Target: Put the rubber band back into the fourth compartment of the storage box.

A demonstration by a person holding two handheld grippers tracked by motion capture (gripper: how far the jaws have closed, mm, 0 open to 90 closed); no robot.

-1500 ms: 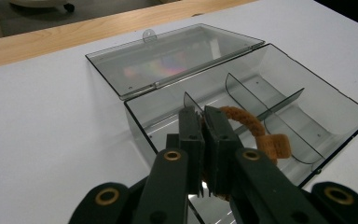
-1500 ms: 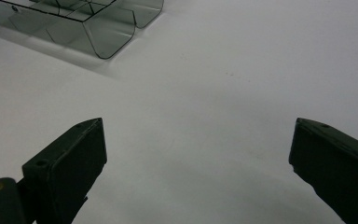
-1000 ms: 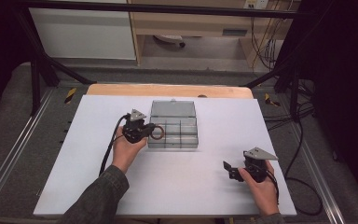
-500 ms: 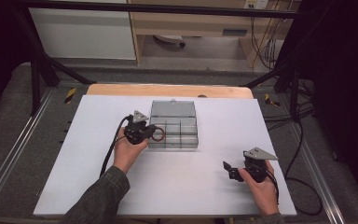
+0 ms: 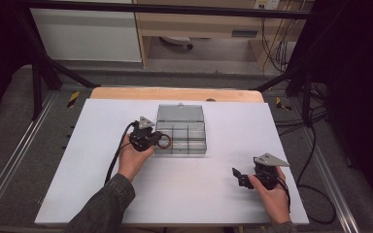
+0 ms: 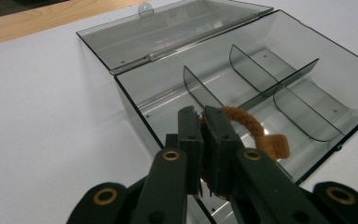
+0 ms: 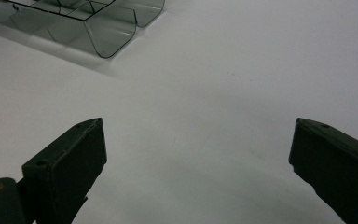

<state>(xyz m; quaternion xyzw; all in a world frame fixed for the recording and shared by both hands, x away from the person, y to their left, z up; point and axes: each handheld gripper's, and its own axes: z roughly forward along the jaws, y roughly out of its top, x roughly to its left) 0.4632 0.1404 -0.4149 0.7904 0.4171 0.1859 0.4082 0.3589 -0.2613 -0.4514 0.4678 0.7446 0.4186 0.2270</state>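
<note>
My left gripper (image 6: 204,140) pinches a brown fabric loop (image 6: 256,133), its near half hidden behind the jaws, over the open smoke-grey plastic compartment box (image 6: 135,100); my right gripper (image 7: 198,158) gapes empty.

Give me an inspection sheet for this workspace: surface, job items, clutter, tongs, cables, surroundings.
Surface: white table top, wooden edge at the far side.
Job items: clear divided box, lid open, compartments bare; brown hair tie held over the box.
Clutter: nothing seen.
Tongs: left tongs shut on the hair tie; right tongs open above the table.
Cables: black cable trailing from the left tongs.
Surroundings: dark frame, shelving behind.
</note>
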